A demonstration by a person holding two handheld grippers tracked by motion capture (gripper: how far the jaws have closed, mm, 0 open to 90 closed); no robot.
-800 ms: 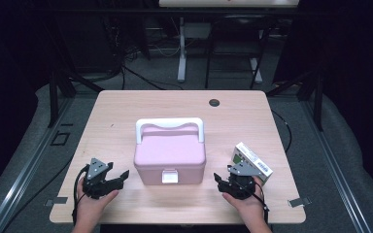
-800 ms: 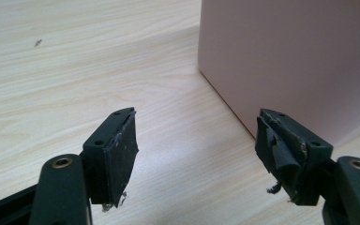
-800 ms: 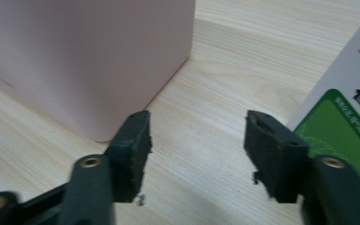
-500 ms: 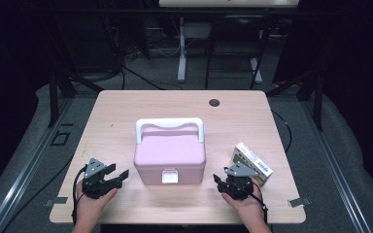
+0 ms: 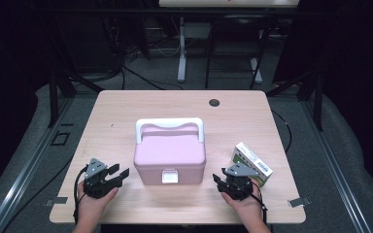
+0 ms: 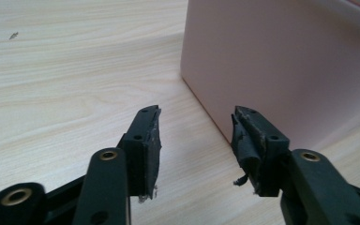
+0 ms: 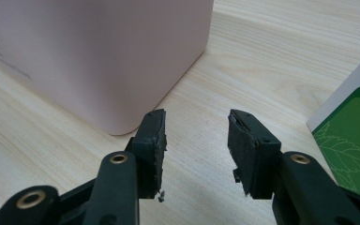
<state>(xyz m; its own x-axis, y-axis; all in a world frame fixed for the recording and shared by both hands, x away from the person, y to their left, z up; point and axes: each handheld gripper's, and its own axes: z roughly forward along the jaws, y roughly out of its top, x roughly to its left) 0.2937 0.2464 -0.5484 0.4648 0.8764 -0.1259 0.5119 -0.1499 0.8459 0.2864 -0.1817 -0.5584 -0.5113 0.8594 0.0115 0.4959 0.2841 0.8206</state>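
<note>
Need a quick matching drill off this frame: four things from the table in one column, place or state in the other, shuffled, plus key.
Things:
1. pink box
2. green-and-white carton
3. left gripper
4. dark round hole

Places or states:
A. far side of the table, right of centre
B. middle of the table, white handle on top
C. open, holding nothing, left of the pink box
D. beside the right gripper, near the right edge

Pairs: 1-B, 2-D, 3-C, 4-A

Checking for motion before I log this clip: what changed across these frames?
Little changed. The left tool drew back slightly toward the table's near edge; the right tool barely shifted. Both stayed open and empty, nothing taken or released. The pink box and the green-and-white carton kept their places.
</note>
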